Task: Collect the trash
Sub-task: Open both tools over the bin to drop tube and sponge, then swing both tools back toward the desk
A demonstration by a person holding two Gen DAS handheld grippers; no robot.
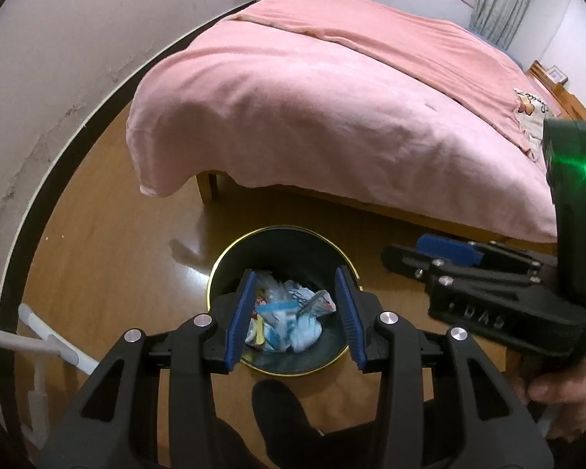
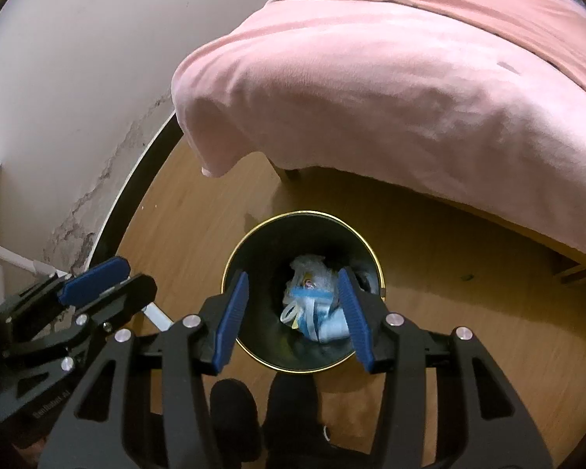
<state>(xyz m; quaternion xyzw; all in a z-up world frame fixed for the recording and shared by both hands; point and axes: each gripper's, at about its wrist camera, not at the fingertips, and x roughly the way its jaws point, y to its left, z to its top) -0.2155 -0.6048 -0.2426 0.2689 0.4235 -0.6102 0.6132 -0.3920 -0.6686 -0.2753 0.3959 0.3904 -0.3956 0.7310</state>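
Blue-white trash below open left claw

seemingly crumpled trash inside gold-rimmed bin

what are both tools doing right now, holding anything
left tool: open, holding nothing, over the trash bin.
right tool: open, holding nothing, over the same bin.

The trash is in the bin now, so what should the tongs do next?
Probably lift both away from the bin. The left tongs and right tongs stand open over it with nothing between them, and the crumpled trash lies inside.
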